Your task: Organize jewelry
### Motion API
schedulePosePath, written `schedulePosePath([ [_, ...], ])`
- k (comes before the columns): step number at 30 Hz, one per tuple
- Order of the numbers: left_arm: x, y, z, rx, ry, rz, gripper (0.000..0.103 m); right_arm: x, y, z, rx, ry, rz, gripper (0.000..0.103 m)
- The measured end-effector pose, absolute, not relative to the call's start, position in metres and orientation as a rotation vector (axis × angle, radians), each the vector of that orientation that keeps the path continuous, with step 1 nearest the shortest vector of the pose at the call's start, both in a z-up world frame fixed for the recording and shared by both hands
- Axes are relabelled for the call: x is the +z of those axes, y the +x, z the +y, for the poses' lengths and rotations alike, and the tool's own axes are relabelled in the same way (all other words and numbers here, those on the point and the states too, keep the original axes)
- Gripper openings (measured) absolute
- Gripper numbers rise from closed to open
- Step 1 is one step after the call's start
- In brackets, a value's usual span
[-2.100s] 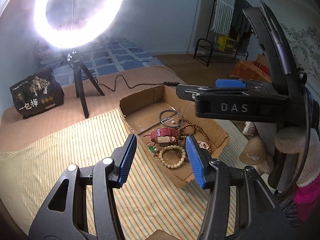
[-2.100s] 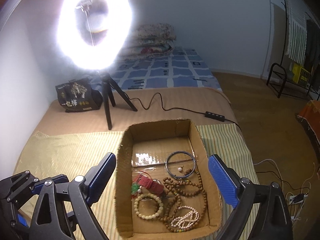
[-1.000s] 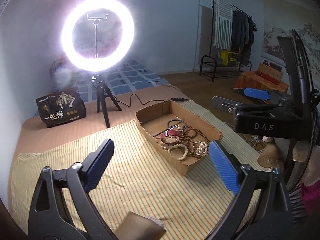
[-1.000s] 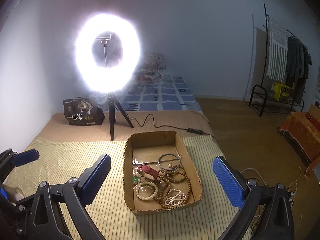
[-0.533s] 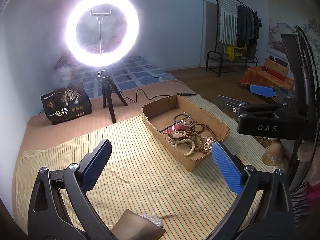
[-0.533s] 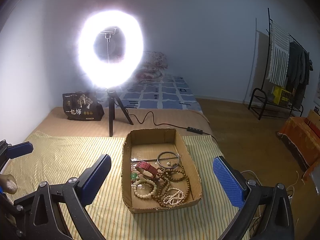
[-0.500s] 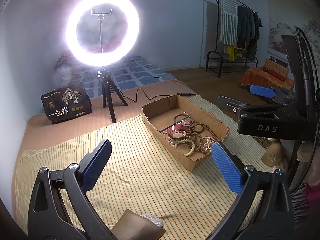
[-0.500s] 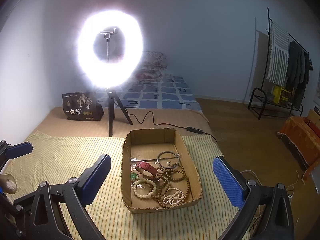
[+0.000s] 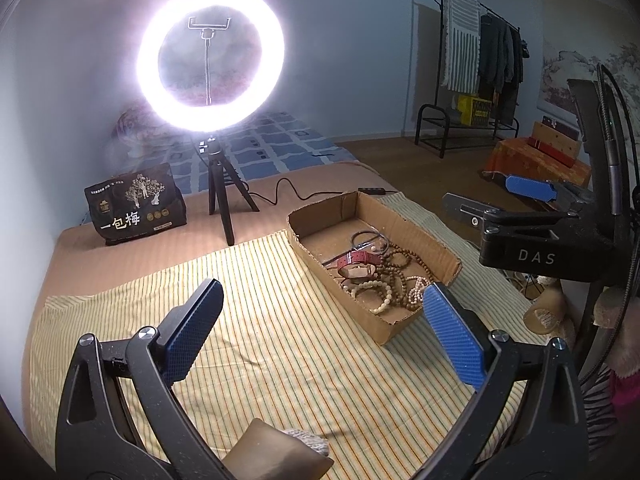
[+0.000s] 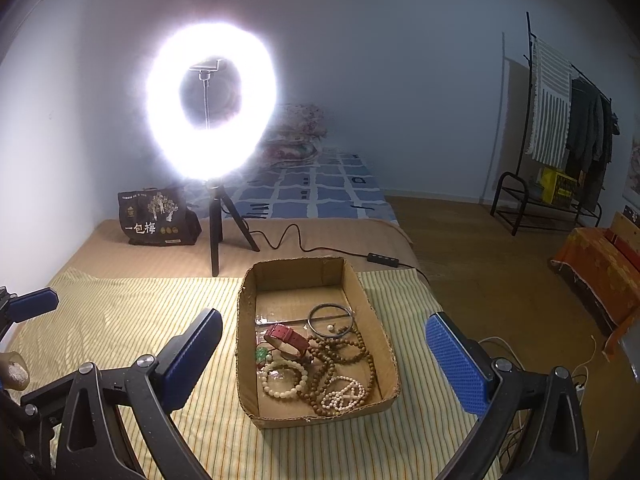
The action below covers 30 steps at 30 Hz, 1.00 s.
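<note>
Two tongs: left tongs (image 9: 320,328) and right tongs (image 10: 324,356), both spread wide apart, nothing between the blue pads, both above the striped cloth and clear of the box.
Left tongs position: over bare striped cloth (image 9: 260,344), cardboard box off to the front right.
Right tongs position: roughly centred on the cardboard box (image 10: 248,360) from its near short end; its body also shows at the right edge of the left view.
Box: shallow open cardboard tray lying on the striped cloth, near-end wall ragged.
Jewelry pile: all inside the box, bunched toward the near end, far end bare.
Red strap watch (image 10: 286,338): on the left side of the pile, partly over the beads.
Dark bangle (image 10: 331,319): thin ring lying flat just behind the pile.
Brown bead strands (image 10: 344,354): tangled, middle to right of the pile.
Cream bead bracelet (image 10: 282,380): near left, touching the brown beads.
White bead strand (image 10: 344,394): near right corner.
Green bead (image 10: 261,354): small, beside the watch.
Ring light (image 10: 212,112): lit, on a black tripod behind the box, cable trailing right.
Black printed bag (image 10: 158,218): left of the tripod by the wall.
Surface: bed with tan cover under the cloth.
</note>
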<state>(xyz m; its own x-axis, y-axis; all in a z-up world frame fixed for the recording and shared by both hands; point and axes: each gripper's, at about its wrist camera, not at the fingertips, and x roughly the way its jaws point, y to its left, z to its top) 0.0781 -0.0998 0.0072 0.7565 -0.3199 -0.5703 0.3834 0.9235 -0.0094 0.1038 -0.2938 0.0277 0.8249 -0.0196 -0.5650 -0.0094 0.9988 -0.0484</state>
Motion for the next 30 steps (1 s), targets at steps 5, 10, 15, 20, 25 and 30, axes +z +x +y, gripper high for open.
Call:
schedulePosePath([
  [5, 0.0073, 0.078, -0.0993, -0.384, 0.111, 0.601, 0.102, 0.0274, 0.1043, -0.2933, -0.007, -0.052, 0.601, 0.103],
  [10, 0.0074, 0.0782, -0.0996, -0.385, 0.113, 0.6, 0.102, 0.0273, 0.1042, -0.2938, -0.007, -0.053, 0.6, 0.103],
  [15, 0.0084, 0.0775, -0.1003, -0.386, 0.112, 0.602, 0.102, 0.0268, 0.1049, -0.294, -0.007, -0.055, 0.602, 0.103],
  [20, 0.0102, 0.0759, -0.101, -0.387, 0.111, 0.598, 0.102, 0.0261, 0.1053, -0.2943, -0.009, -0.056, 0.603, 0.103],
  [25, 0.0106, 0.0761, -0.1008, -0.387, 0.112, 0.598, 0.102, 0.0258, 0.1052, -0.2943, -0.01, -0.057, 0.604, 0.103],
  [30, 0.0103, 0.076, -0.101, -0.386, 0.111, 0.598, 0.102, 0.0252, 0.1048, -0.2954, -0.012, -0.055, 0.604, 0.103],
])
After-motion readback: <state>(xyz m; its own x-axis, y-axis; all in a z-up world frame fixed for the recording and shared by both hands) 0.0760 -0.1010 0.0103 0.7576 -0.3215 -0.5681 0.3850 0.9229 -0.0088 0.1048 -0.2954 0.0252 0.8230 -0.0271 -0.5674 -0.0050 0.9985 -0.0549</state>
